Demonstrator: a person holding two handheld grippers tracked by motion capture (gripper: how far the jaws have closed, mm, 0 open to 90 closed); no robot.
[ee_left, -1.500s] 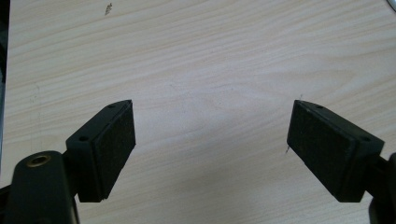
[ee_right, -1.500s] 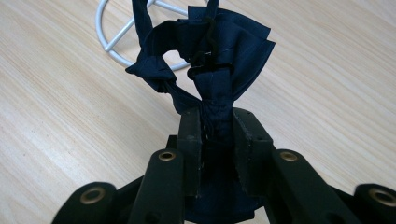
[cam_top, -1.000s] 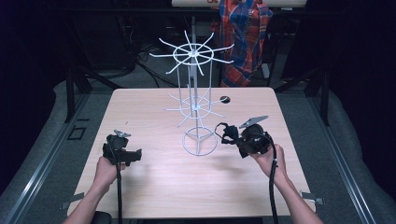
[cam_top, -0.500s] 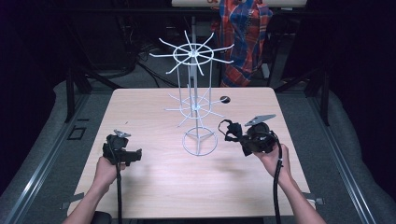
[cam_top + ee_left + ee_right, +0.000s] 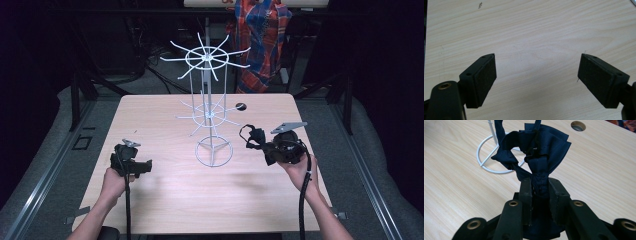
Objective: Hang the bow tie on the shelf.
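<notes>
- Drifting rightward and a little lower across the frames, the right gripper (image 5: 260, 144) is now sitting at the right of centre in the high view, farther from the rack base than it was a second ago.
- It is carrying a dark navy bow of pleated fabric with a thin strap loop (image 5: 537, 152); the jaws are pressed nearly together on the bow's gathered lower end, and the folds are fanning upward in the middle of the right gripper view.
- In the high view the bow (image 5: 252, 136) is being held above the light wooden table (image 5: 165, 200), just right of the white wire display rack with radiating hooks and a ring base (image 5: 213, 152), apart from it.
- The left gripper (image 5: 145, 166) is hanging at the lower left of the high view, unchanged in place; its jaws are standing wide apart with bare tabletop (image 5: 536, 50) between them, gripping nothing.
- A small round dark hole (image 5: 240, 106) is showing in the table beyond the rack.
</notes>
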